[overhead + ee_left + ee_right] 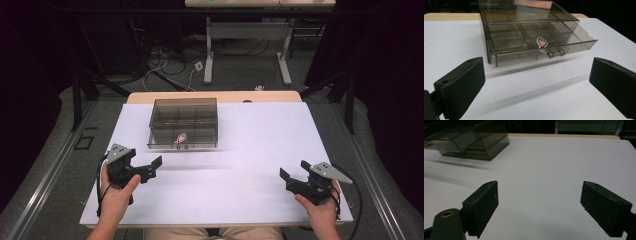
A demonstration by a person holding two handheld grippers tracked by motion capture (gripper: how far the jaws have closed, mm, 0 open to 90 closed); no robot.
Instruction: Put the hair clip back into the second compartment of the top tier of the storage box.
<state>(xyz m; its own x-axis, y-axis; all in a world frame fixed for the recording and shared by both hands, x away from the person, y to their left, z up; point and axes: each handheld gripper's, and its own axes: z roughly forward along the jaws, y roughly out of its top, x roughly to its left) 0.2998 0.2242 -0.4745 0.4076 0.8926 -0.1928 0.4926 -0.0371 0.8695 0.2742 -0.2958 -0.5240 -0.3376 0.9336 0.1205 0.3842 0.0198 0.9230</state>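
A smoky see-through drawer box stands at the back middle of the white table top. Its low drawer is pulled partly out toward me, and its divided compartments look empty. The drawer front carries a red and green sticker and a small clear knob. My left gripper hovers open in front of the drawer, a short way from the knob, with nothing between its jaws. Off at the near right, my right gripper is open over bare table. From there the box lies far to the left.
A wooden table edge shows behind the white top. On the floor beyond lie tangled cables, beside the legs of another desk. Black frame posts stand at both sides.
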